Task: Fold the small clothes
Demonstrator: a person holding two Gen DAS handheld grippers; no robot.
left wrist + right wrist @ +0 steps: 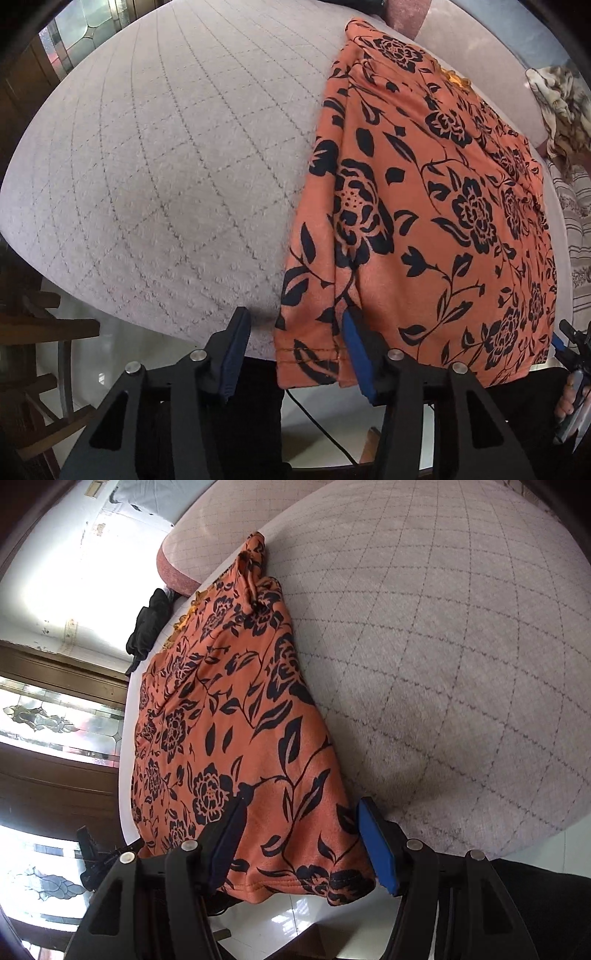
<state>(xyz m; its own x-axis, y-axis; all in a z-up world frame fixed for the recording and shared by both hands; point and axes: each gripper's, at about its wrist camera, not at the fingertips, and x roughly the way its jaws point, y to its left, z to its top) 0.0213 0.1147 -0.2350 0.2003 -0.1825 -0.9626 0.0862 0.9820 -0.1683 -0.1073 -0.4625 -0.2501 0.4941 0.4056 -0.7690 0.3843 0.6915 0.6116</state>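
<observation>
Across most of both views spreads a round desk (147, 166) covered in a pale grey quilted cloth (443, 646) with a dark diamond grid. On its right half in the left wrist view lies the orange garment (424, 206), printed with black flowers and leaves, spread flat with one side folded over along a lengthwise crease; its stitched hem hangs just over the near rim of the desk. In the right wrist view the same garment (236, 731) runs along the left edge of the desk.

Beyond the far rim, a black bundle (147, 624) lies beside the garment's far end.

At the hem, the left claw (295, 354) stands with its blue-padded fingers apart, straddling the hem's left corner, clamped on nothing. The right claw (303, 842) is likewise spread wide, one finger on each side of the hem's right corner, not pinching the fabric. It also shows at the right border of the left wrist view.
</observation>
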